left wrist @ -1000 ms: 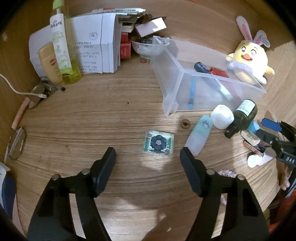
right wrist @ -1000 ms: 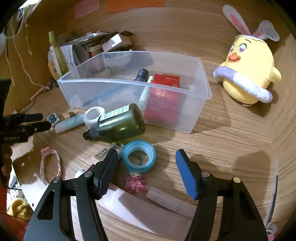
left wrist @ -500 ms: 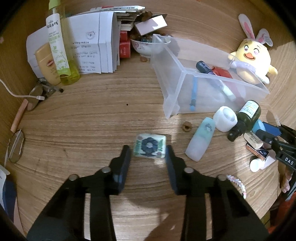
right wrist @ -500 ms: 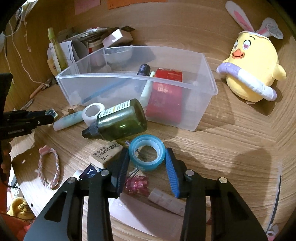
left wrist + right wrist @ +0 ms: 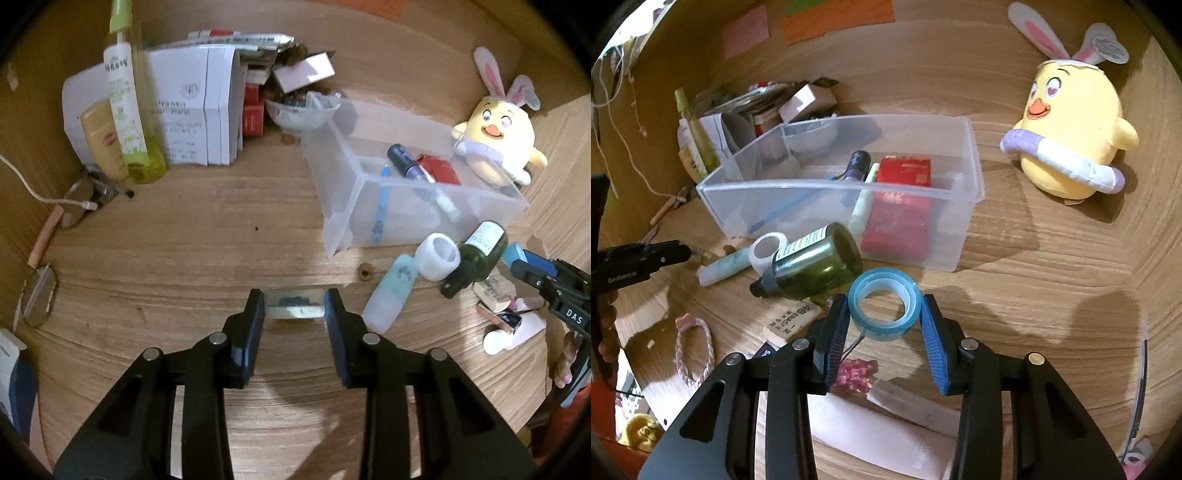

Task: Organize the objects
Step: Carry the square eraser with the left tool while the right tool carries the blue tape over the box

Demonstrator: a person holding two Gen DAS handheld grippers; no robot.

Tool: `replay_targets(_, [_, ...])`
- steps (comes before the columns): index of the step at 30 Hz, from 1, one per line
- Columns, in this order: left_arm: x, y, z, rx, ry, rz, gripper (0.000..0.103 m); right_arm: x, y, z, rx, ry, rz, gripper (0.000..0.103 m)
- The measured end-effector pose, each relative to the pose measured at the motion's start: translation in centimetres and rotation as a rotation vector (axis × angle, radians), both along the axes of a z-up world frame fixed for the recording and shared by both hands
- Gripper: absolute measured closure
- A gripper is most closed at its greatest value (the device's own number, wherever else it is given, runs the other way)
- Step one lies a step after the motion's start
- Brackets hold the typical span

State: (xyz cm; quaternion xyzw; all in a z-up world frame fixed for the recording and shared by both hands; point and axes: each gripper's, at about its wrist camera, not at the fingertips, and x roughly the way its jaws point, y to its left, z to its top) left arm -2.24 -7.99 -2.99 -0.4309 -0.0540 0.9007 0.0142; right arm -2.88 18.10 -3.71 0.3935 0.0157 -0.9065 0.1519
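The left gripper [image 5: 294, 308] clamped a small tile [image 5: 294, 305] on the desk [image 5: 184, 258]; the right gripper [image 5: 882, 317] gripped a blue tape roll [image 5: 884, 308] by a green bottle [image 5: 816, 264]; beyond stood a clear bin [image 5: 964, 206]

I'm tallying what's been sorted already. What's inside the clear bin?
The clear bin holds a red packet, a dark purple tube, a white pen and a blue pen. What the packet and the frosted front wall cover cannot be seen.
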Motion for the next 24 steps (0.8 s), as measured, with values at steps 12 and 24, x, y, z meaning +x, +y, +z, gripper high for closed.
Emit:
replay_targets(12, [-0.1, 1.7, 3.3, 0.02, 0.089, -0.037, 0.07, 0.4, 1.1, 3.3, -0.024, 0.091, -0.026, 0.067])
replay_targets(24, [-0.9, 3.4, 7.2, 0.025, 0.192, -0.084, 0.07, -0.1, 1.0, 5.8, -0.06, 0.175, -0.039, 0.067])
